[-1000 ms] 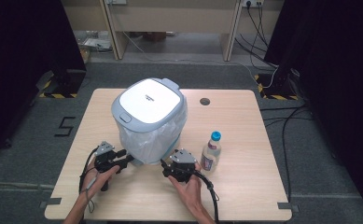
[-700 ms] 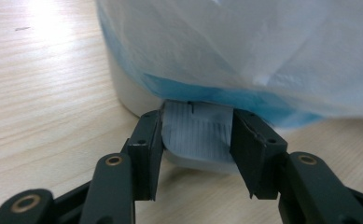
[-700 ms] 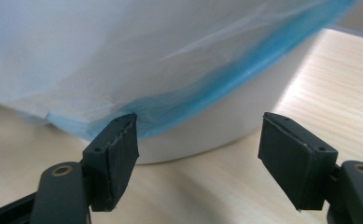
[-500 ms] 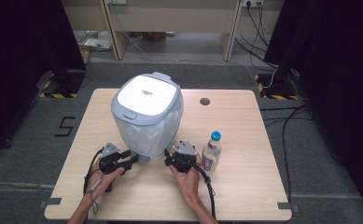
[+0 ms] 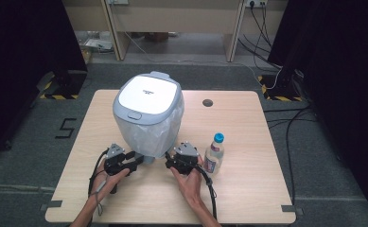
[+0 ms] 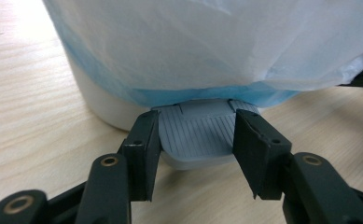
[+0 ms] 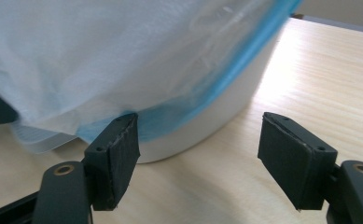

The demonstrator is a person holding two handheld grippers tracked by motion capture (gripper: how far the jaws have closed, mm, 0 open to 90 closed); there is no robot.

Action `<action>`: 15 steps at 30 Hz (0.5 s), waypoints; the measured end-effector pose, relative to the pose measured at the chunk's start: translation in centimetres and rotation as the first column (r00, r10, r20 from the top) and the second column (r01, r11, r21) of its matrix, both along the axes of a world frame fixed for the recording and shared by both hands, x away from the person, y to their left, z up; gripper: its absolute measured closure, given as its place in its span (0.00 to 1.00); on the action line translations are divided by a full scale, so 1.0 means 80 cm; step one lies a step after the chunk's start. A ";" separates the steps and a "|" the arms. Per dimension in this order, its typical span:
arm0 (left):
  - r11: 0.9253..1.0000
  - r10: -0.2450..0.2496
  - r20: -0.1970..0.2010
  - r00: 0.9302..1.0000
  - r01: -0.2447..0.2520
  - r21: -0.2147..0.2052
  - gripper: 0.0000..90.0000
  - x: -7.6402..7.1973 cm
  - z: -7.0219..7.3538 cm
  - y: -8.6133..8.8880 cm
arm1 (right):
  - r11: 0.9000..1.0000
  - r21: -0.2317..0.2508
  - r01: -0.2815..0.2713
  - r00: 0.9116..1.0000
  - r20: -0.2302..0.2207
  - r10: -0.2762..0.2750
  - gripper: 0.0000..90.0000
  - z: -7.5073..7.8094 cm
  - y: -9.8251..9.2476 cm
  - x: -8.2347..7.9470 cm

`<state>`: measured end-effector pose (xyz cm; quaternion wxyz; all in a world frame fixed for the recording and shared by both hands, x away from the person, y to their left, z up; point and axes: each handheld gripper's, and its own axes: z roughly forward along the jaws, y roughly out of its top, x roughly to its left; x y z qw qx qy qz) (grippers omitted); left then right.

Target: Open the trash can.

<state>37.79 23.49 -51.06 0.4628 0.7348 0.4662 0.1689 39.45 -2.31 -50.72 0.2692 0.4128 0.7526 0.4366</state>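
1. High view: the pedal bin point(image 5: 148, 113) stands on the table point(image 5: 248, 142) just ahead of both my hands. My left gripper point(image 5: 133, 161) points at the bin's foot from the near left, my right gripper point(image 5: 168, 162) from the near right, level with it. A water bottle point(image 5: 214, 153) stands just beyond my right hand, clear of the bin.

2. Left gripper view: the grey foot pedal point(image 6: 197, 135) lies straight ahead between my jaws, its ribbed face running away from me under the white bag liner point(image 6: 207, 42). The jaws have just been widening; they flank the pedal's sides and I can't tell whether they press it.

3. Right gripper view: my jaws have just been spreading and stand released, nothing between them. The bin's base point(image 7: 216, 116) lies ahead and to the left, the bag's blue hem point(image 7: 202, 100) brushing my left jaw. I judge the left gripper the nearer to the pedal.
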 end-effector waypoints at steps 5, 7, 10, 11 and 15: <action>1.000 0.001 0.006 1.000 -0.001 0.013 0.53 0.007 0.001 -0.010 | 1.000 0.009 0.024 1.000 -0.001 -0.024 0.35 0.004 -0.003 0.015; 1.000 0.003 0.009 1.000 -0.003 0.018 0.53 0.008 0.001 -0.012 | 1.000 -0.007 0.024 1.000 -0.008 -0.024 0.35 0.002 -0.002 0.015; 1.000 0.007 0.008 1.000 -0.007 0.015 0.53 0.008 0.001 -0.013 | 1.000 -0.003 0.013 1.000 -0.014 -0.013 0.34 0.000 0.000 0.013; 1.000 0.007 0.008 1.000 -0.007 0.015 0.53 0.008 0.001 -0.013 | 1.000 -0.003 0.013 1.000 -0.014 -0.013 0.34 0.000 0.000 0.013; 1.000 0.015 0.011 1.000 -0.015 0.014 0.53 0.011 0.001 -0.019 | 0.999 -0.046 -0.010 1.000 -0.018 0.009 0.32 0.002 0.001 0.006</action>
